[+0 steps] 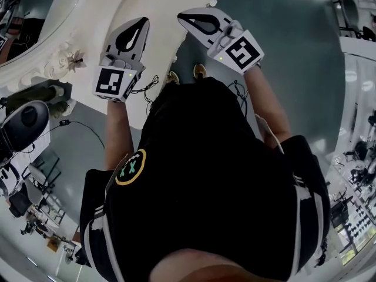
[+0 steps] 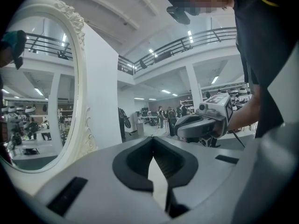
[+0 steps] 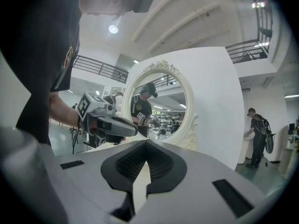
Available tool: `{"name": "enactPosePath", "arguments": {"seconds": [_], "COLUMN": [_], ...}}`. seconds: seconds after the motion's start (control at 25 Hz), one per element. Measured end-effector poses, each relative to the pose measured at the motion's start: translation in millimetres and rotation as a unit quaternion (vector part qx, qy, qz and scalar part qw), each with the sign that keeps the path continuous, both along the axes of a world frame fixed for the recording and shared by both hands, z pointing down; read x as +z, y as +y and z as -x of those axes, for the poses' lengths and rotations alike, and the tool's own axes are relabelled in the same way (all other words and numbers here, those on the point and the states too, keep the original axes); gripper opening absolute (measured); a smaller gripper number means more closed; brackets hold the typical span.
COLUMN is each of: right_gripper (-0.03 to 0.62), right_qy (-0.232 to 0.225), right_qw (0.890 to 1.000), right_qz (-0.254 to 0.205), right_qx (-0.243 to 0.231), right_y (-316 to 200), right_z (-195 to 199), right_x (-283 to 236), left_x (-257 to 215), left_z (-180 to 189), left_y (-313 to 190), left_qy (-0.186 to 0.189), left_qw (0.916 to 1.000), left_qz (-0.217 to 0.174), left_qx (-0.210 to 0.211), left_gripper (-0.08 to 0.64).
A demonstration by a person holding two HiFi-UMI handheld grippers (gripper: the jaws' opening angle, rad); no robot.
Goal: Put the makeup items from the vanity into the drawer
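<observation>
No makeup item and no drawer shows in any view. The white vanity [image 1: 170, 4] curves across the top of the head view, and both grippers are held up over it. My left gripper [image 1: 144, 20] is shut and empty, its tips meeting in the left gripper view [image 2: 153, 138]. My right gripper [image 1: 181, 15] is shut too, with nothing between its jaws [image 3: 146, 141]. Each gripper appears in the other's view: the right gripper [image 2: 205, 122] and the left gripper [image 3: 110, 124] are side by side, a short way apart.
An oval mirror in an ornate white frame [image 3: 159, 106] stands on the vanity against a white panel [image 3: 219, 101]; it also fills the left gripper view's left side [image 2: 42, 92]. Cables [image 1: 147, 87] trail over grey floor [image 1: 294, 16]. A person [image 3: 257, 134] stands far right.
</observation>
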State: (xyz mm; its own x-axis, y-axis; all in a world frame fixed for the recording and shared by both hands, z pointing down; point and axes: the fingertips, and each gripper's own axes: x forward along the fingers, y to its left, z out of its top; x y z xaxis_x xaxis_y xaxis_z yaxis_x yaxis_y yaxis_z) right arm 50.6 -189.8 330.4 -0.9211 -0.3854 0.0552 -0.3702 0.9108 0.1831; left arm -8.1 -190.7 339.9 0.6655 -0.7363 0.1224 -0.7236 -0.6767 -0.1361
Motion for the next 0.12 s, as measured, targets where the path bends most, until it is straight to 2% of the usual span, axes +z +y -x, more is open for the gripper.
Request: {"name": "enactPosePath", "arguments": {"seconds": [0.12], "right_gripper": [0.018], "right_qy": [0.002], "right_qw": [1.000], "right_qz": [0.002], "right_qx": [0.001], "right_y": [-1.5], "right_z": [-1.4], "right_x": [-0.1], "left_x": [-2.8], "left_z": [-1.6], "left_y": [-0.9], "left_qy": [0.003], "left_qw": [1.0000], "left_qz": [-0.007], "left_qx": [0.004], "left_gripper": [0.020]}}
